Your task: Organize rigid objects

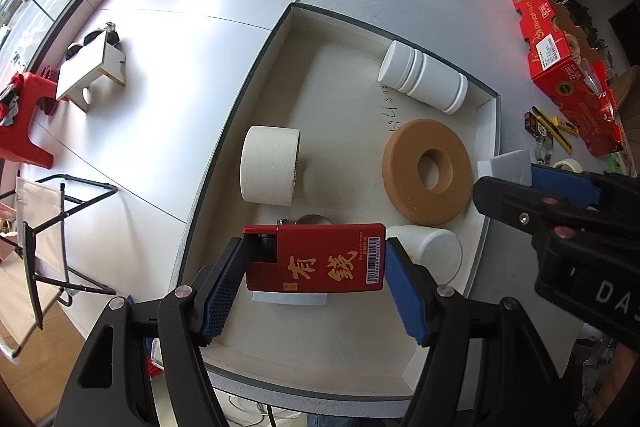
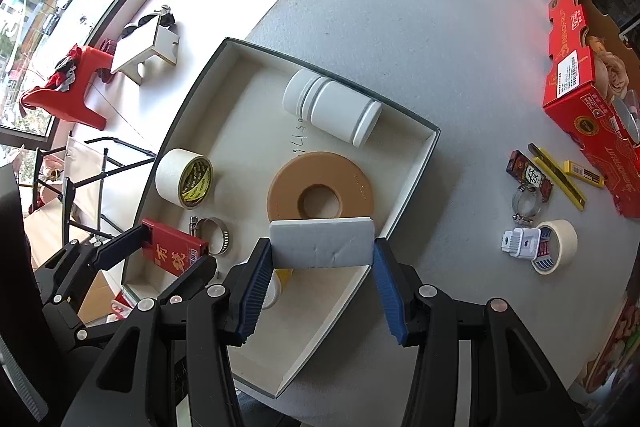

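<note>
Toward the left edge of the shallow white tray [image 1: 256, 75], a roll of cream tape [image 1: 270, 166] is seen standing on its side, with bare tray floor behind it. Nearer, a red box [image 1: 320, 259] with gold characters is clenched end to end by the left tool [image 1: 314, 285] and held over the tray's near part, above a metal hose clamp [image 2: 212, 235]. At the tray's middle a tan foam ring [image 2: 322, 187] is laid flat, and a white jar [image 2: 332, 109] lies on its side by the far wall. A white foam block [image 2: 322, 243] is gripped by the right tool [image 2: 320, 281] above the tray's right rim, close to the ring. Right of the tray, open grey tabletop [image 2: 440, 47] is left, bounded at the right edge by small items and a long red carton [image 2: 588, 99].
</note>
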A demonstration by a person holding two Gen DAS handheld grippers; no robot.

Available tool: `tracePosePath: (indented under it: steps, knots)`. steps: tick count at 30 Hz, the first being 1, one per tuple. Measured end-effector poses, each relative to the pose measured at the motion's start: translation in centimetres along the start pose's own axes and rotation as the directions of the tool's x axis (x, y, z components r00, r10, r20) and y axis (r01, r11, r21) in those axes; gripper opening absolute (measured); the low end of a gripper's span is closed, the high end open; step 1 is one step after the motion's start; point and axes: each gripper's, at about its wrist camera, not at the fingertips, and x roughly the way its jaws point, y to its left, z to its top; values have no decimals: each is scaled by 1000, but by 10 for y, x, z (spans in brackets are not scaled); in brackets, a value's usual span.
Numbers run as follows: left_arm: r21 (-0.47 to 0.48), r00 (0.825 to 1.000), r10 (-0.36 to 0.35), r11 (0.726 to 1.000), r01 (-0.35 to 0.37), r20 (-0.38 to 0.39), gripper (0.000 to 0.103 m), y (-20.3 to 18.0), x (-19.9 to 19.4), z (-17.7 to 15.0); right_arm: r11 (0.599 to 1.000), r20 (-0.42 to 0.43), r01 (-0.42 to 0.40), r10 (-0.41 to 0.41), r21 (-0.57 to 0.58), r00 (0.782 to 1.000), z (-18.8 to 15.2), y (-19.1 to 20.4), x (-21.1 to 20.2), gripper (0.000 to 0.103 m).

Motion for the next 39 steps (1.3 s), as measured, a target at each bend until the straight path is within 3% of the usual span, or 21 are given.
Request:
tracePosePath:
  steps: [8, 11, 12, 13, 15, 20, 23, 33, 39]
  knots:
    - [14, 999, 13, 1000, -12, -31, 73, -4, 13, 6, 1000, -17, -20, 20, 9, 1000, 8, 3, 19, 51]
    - [19, 999, 22, 1000, -22, -41, 79, -5, 15, 6, 999, -28, -37, 37, 4, 999, 10, 4, 22, 52]
    - [18, 999, 17, 1000, -17, -43, 79, -5, 15, 6, 999, -28, -39, 39, 6, 999, 10, 3, 21, 62]
    - [15, 999, 9, 1000, -8, -43, 80, -5, 14, 5, 999, -20, -40, 40, 11, 999, 10, 2, 20, 81]
    - [13, 1000, 8, 1000, -7, -30, 89, -4, 12, 4, 999, -3, -50, 50, 22, 999, 9, -1, 15, 91]
    - [11, 1000, 16, 1000, -16, 0, 90, -3, 5, 3, 997, -21, -43, 44, 60, 999, 3, -11, 12, 91]
    - [14, 1000, 6, 1000, -6, -1, 103, -5, 6, 1, 993, -29, -52, 55, 102, 998, -5, -22, 10, 92]
    - [76, 1000, 5, 997, -6, 14, 103, -26, 1, -4, 983, -53, -52, 62, 179, 997, -34, -59, 6, 92]
    - [127, 1000, -30, 991, 29, 1, 103, -56, -5, -6, 965, -42, 39, -29, 260, 999, -54, -112, 0, 91]
